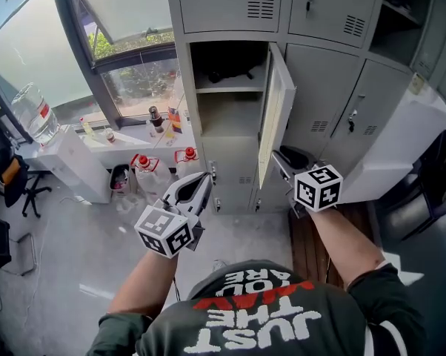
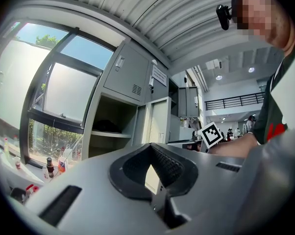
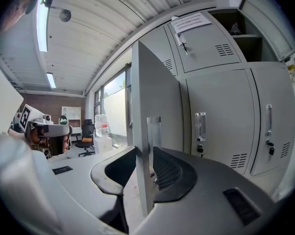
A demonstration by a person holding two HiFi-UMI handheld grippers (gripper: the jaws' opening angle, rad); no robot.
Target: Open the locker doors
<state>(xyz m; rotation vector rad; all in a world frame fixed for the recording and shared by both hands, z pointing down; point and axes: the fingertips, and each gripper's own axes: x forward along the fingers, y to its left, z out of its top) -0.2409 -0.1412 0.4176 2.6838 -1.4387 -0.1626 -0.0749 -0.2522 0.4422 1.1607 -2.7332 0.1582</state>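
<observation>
A bank of grey lockers (image 1: 323,102) stands ahead. One middle locker door (image 1: 276,117) is swung out, and it bares a compartment with a shelf (image 1: 227,87). My right gripper (image 1: 284,165) grips the free edge of that door. In the right gripper view the door edge (image 3: 152,92) and its handle plate (image 3: 154,131) sit between the pads, and the right gripper (image 3: 146,155) is shut on the door. My left gripper (image 1: 197,188) hangs in front of the lower lockers. Its tips meet with nothing between them in the left gripper view (image 2: 150,148).
Closed locker doors (image 1: 230,2) run above and to the right. A window sill with small bottles (image 1: 156,121) and a large water jug (image 1: 34,113) lie to the left. An office chair (image 1: 19,184) stands at far left. A white panel (image 1: 408,147) slants at the right.
</observation>
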